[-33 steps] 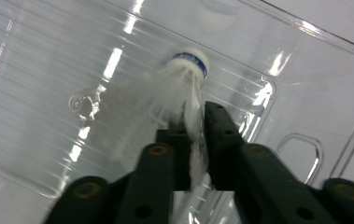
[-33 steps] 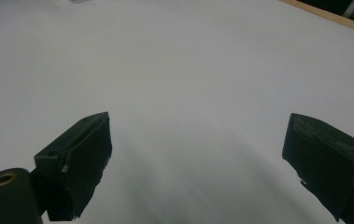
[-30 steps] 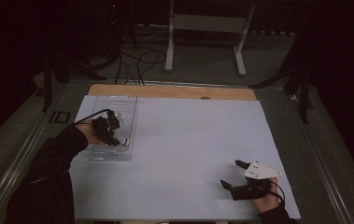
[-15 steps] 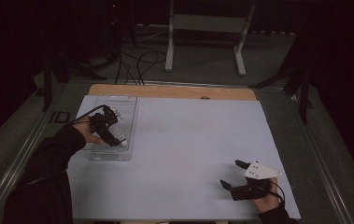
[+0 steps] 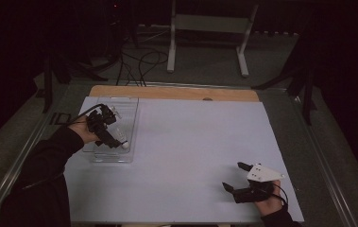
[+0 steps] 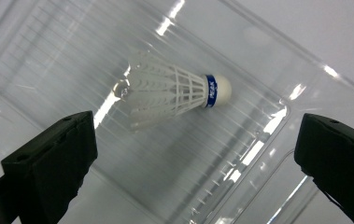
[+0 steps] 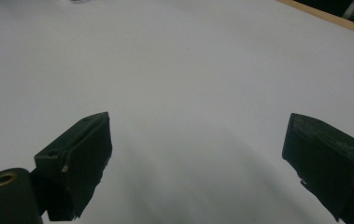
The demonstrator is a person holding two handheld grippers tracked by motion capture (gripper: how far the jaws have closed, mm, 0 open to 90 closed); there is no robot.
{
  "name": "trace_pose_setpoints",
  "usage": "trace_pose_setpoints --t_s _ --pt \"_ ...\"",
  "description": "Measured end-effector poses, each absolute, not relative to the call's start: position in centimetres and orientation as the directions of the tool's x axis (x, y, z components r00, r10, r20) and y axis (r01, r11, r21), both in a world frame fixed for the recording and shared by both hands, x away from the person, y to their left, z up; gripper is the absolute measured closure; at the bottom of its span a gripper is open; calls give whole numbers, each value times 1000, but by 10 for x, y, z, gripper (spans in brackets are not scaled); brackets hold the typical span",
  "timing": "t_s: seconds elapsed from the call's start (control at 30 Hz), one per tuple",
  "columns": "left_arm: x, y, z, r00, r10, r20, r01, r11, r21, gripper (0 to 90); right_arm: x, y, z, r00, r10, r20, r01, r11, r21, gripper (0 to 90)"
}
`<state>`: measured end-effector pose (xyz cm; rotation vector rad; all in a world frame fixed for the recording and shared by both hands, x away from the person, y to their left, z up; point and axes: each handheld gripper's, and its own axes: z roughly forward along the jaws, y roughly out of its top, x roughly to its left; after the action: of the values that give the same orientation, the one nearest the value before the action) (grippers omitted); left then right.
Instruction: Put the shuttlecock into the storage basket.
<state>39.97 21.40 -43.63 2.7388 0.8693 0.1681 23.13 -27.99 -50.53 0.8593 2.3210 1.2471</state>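
Note:
A white shuttlecock with a blue band and a white cork lies on its side in a clear plastic tray. My left gripper hovers over it. Its jaws have just been opening and now stand wide apart, with nothing gripped between them. In the high view the left gripper is above the tray at the table's left, and the shuttlecock shows by its tips. My right gripper rests near the front right of the table. It is open and holds nothing, as the right gripper view confirms.
A white sheet covers the table, with a wooden strip along its far edge. Behind the table stand a white metal frame and cables on the dark floor.
The left gripper's jaws have opened wide over the tray, and the shuttlecock now lies loose on the tray floor. The right gripper has kept still.

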Motion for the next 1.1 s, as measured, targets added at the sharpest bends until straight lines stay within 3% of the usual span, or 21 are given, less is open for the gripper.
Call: trace_pose_setpoints --t_s 1.1 --pt "390 187 -396 836 548 -22 502 -747 435 1 232 -280 -506 -746 665 -32 339 420 842 81"
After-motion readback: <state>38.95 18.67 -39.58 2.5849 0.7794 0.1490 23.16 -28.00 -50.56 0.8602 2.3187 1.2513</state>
